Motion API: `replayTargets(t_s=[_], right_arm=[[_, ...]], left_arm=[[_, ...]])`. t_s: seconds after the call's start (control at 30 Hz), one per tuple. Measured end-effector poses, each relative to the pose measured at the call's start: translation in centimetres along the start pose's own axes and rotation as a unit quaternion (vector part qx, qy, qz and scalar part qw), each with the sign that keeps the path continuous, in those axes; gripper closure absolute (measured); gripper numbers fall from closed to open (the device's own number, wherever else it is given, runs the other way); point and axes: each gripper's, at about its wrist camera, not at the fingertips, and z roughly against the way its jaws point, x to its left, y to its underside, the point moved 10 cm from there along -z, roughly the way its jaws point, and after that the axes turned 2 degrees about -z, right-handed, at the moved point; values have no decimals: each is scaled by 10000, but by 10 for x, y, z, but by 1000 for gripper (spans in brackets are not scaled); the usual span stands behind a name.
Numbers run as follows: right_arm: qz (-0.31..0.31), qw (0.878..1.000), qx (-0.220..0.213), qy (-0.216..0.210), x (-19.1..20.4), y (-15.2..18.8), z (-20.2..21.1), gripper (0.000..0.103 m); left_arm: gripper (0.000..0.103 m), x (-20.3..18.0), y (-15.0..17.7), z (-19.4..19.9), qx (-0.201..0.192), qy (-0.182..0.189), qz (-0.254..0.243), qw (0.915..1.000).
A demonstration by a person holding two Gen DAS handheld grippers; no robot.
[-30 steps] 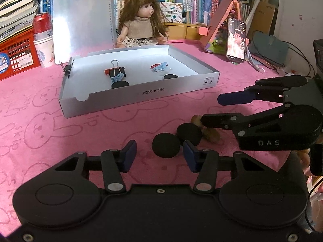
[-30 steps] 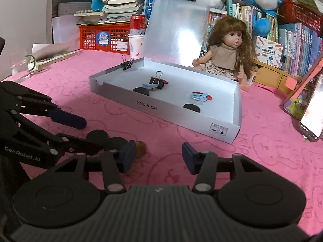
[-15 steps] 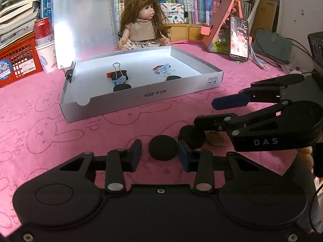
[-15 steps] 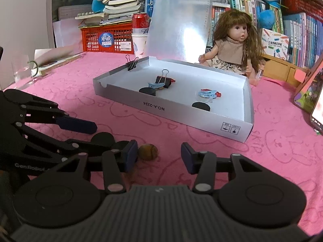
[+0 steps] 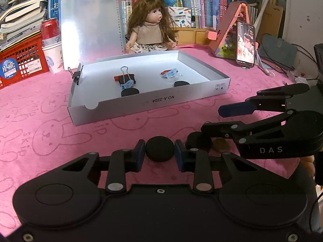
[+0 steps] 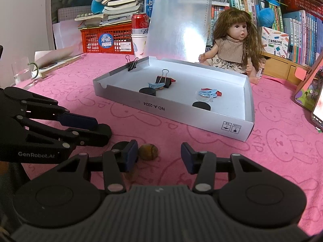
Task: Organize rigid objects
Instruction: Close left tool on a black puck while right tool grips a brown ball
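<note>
Pink bunny-print cloth (image 5: 50, 109) covers the bench, bookshelves (image 5: 201, 6) behind. Left claw (image 5: 159, 153) has just been closing and now pinches the black puck (image 5: 159, 148), near the grey tray (image 5: 171, 100). Only the right view clearly shows the brown nut (image 6: 148, 151) by the half-open, empty right claw (image 6: 159, 155).

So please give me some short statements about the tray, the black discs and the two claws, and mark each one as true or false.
1. A black disc lies between the fingers of the left claw. True; its jaws have just been closing around it.
2. The right claw is shut on the brown nut. False: its jaws stand apart, and the nut lies beside its left finger.
3. The grey tray holds two black discs. True.
4. A binder clip is clipped onto the tray's wall. True.
5. The doll sits inside the tray. False: it sits behind it, on the pink cloth.
</note>
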Motion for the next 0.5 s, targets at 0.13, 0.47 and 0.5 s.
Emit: replayTargets(t_s=[0.13, 0.47, 0.5], right_arm=[[-42, 10000, 6, 34, -1, -1, -1, 47], [-274, 9986, -20, 449, -17, -5, -4, 48], [-281, 9986, -24, 455, -18, -5, -4, 48]], left_arm=[[73, 2, 0, 0, 2, -27, 15, 10000], [73, 6, 1, 1, 17, -77, 96, 9999], [73, 6, 1, 0, 16, -79, 95, 9999]])
